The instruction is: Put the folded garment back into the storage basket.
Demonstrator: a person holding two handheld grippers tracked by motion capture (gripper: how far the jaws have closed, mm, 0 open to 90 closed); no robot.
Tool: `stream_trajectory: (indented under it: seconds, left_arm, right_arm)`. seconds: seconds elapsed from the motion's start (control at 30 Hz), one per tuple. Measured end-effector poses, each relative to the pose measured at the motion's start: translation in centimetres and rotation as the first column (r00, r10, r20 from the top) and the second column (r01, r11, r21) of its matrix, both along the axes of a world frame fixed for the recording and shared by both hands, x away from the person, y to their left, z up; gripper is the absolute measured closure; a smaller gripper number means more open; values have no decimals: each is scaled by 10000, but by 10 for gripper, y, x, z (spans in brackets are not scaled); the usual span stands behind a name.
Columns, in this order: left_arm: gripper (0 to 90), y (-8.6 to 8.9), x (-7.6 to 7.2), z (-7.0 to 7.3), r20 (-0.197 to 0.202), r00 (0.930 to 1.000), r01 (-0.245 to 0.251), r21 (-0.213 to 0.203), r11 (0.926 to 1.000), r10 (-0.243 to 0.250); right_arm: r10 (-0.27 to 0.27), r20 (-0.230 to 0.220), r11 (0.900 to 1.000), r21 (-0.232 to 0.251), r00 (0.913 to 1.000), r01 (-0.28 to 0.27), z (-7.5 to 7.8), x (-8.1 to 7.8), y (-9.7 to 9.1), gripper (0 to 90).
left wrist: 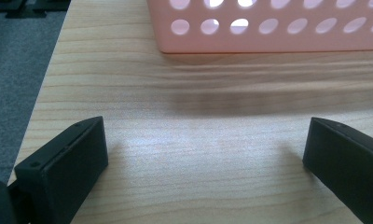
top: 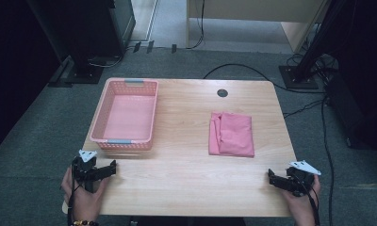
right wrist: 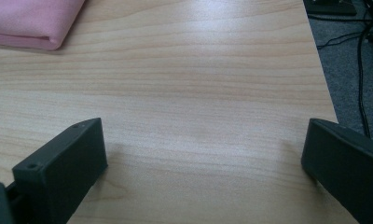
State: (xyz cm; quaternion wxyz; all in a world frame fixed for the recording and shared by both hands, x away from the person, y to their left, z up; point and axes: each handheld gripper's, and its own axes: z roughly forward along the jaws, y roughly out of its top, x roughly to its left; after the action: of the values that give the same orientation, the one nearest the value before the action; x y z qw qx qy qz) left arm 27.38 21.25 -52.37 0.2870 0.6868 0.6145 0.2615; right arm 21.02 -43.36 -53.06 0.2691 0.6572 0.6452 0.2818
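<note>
Left gripper (top: 112,168) sits wide open at the table's (top: 186,160) near left corner, pink basket (top: 125,115) just ahead; folded pink cloth (top: 231,134) lies centre-right, well apart from the wide-open, empty right gripper (top: 270,176)

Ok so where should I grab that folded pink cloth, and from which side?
Probably at the near right corner of the cloth, coming from the near side with the right gripper, which is closest and open. The cloth lies flat in folded layers, so a low pinch on that rounded folded edge should catch all layers together.
</note>
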Motion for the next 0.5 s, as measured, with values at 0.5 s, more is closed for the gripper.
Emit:
stream_trajectory:
  seconds: [0.5]
  left_arm:
    - [0, -1, 0, 0, -12, 10000, -10, 14, 10000, 10]
  right_arm:
    - [6, 26, 9988, 485, 10000, -8, 7, -2, -4, 2]
